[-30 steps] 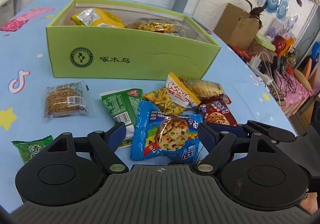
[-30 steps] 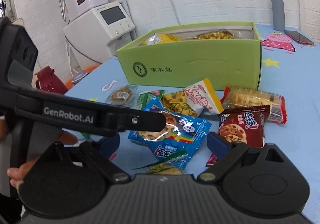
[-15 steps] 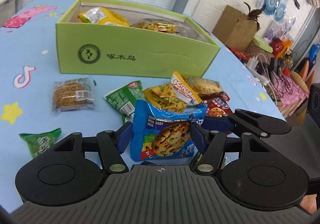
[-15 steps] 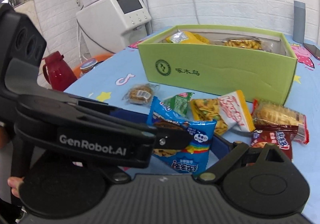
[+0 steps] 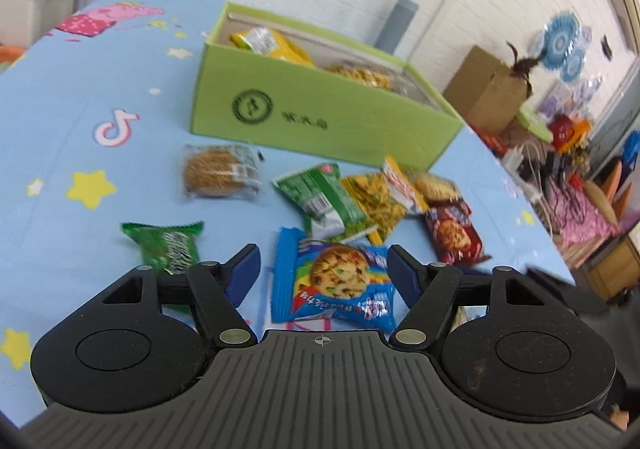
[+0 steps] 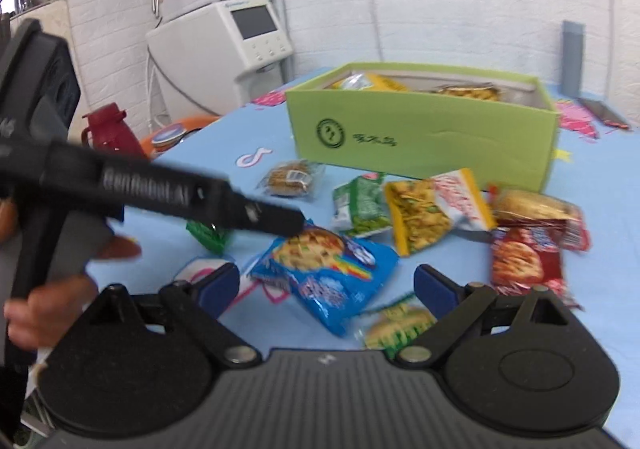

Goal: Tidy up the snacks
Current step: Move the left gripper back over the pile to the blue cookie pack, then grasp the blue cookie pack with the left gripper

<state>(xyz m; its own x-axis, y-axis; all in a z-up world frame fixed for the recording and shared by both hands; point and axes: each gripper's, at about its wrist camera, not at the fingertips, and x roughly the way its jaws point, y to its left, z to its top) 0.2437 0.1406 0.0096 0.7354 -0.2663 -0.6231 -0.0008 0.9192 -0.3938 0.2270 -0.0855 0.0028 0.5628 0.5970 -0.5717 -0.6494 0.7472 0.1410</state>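
Left wrist view: your left gripper [image 5: 322,269], jaws opening, brackets the blue cookie packet [image 5: 334,285] at lower centre without pinching it. Up and rightward sits the green box [image 5: 320,117]. Right wrist view: your right gripper [image 6: 326,285] gapes wide, empty, over the same packet.

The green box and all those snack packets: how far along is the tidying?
Barely begun. The green box holds about two packets, including a yellow bag. The left gripper is opening around the blue cookie packet, not squeezing it. Several packets, such as the round cake, still lie on the table.
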